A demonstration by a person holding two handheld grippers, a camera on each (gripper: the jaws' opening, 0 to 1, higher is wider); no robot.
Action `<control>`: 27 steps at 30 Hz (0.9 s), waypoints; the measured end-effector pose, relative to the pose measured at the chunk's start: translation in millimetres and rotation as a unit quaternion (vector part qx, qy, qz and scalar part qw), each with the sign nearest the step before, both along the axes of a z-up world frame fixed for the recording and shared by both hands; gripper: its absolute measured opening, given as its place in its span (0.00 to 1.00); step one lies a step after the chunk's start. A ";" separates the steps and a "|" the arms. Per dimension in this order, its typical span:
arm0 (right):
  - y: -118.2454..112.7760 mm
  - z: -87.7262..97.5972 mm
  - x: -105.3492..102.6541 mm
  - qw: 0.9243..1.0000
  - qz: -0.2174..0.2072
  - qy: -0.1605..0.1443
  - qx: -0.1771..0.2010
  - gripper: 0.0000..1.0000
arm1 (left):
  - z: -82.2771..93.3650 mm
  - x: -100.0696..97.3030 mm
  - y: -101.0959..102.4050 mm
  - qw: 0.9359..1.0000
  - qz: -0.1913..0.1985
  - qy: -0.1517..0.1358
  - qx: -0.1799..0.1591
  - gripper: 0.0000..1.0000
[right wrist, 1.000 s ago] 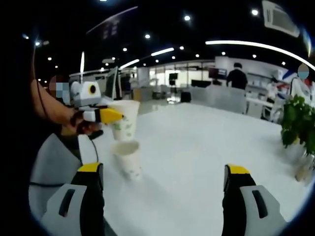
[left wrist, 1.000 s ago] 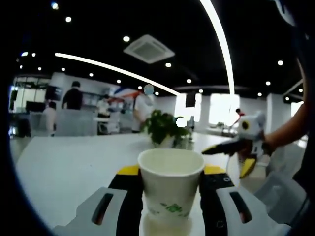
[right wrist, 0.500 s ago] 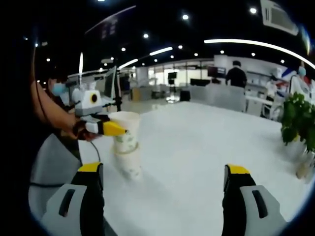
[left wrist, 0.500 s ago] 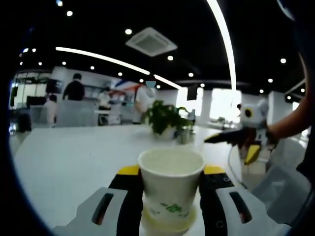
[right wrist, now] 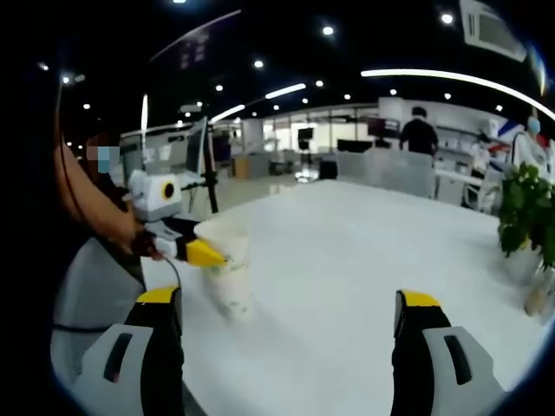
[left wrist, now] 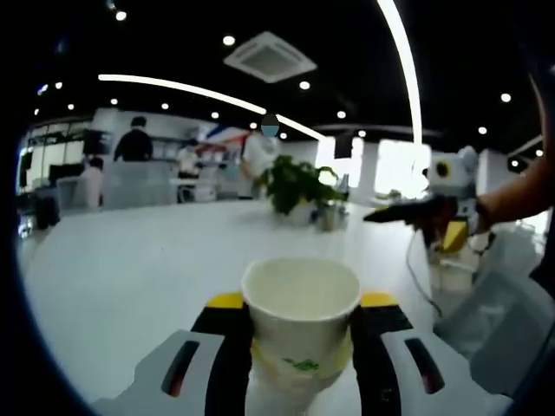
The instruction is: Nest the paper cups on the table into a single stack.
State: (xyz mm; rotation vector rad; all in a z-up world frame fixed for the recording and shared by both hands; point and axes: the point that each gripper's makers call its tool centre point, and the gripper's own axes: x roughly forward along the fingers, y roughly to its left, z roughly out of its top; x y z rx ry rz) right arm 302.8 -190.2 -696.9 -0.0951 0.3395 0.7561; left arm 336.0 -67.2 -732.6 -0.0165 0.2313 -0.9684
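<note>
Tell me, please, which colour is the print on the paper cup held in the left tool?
Green, on a white paper cup; the left gripper view shows it best.

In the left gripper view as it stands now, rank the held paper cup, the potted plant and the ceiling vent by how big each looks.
1. Paper cup, largest, though it sits right at the camera.
2. Potted plant.
3. Ceiling vent, close to the plant in apparent size, so the last two are hard to separate.
</note>
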 end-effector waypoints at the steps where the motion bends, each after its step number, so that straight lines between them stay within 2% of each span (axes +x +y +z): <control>1: 0.1 0.1 -0.3 1.000 0.000 0.000 0.001 1.00 | -1.8 0.1 0.4 1.000 -0.001 -0.009 0.011 0.43; 5: -0.3 -0.7 -1.7 1.000 0.001 0.001 0.000 1.00 | -3.3 -0.8 -2.1 1.000 0.000 -0.015 0.026 0.44; 6: -0.5 -0.7 -2.1 1.000 0.001 0.001 0.000 1.00 | -5.6 0.5 -0.6 0.998 0.001 -0.027 0.050 0.44; 7: -0.7 -0.4 -2.5 1.000 0.001 0.001 0.000 1.00 | -6.2 1.1 -0.9 0.998 0.002 -0.031 0.056 0.45; 9: -1.1 -0.7 -3.0 1.000 0.000 0.002 0.001 1.00 | -5.6 -0.6 -4.4 0.998 0.000 -0.026 0.052 0.46; 12: -0.2 -0.1 -4.0 1.000 0.001 0.001 0.001 1.00 | -8.5 -2.5 -4.8 0.997 -0.005 -0.029 0.069 0.49; 13: 0.1 0.1 -4.2 1.000 0.001 0.001 0.001 1.00 | -9.4 -2.9 -4.8 0.996 -0.008 -0.038 0.080 0.52; 16: 0.7 0.1 -4.1 1.000 0.003 0.001 0.000 1.00 | -9.0 -6.7 -5.2 0.996 -0.014 -0.032 0.078 0.56; 20: 1.7 1.8 -2.4 1.000 0.004 -0.001 0.002 1.00 | -13.8 -7.0 0.7 0.996 -0.009 -0.024 0.087 0.64; 22: 2.4 3.2 -1.3 1.000 0.004 -0.002 0.002 1.00 | -12.3 -7.2 6.1 0.996 -0.007 -0.021 0.084 0.73; 25: 3.9 6.1 2.5 1.000 0.006 -0.006 0.003 1.00 | -7.7 -4.1 19.5 0.996 0.007 -0.020 0.087 0.85; 27: 5.3 7.3 4.7 1.000 0.008 -0.007 0.003 1.00 | -0.1 -1.6 31.9 0.997 0.019 -0.018 0.079 0.88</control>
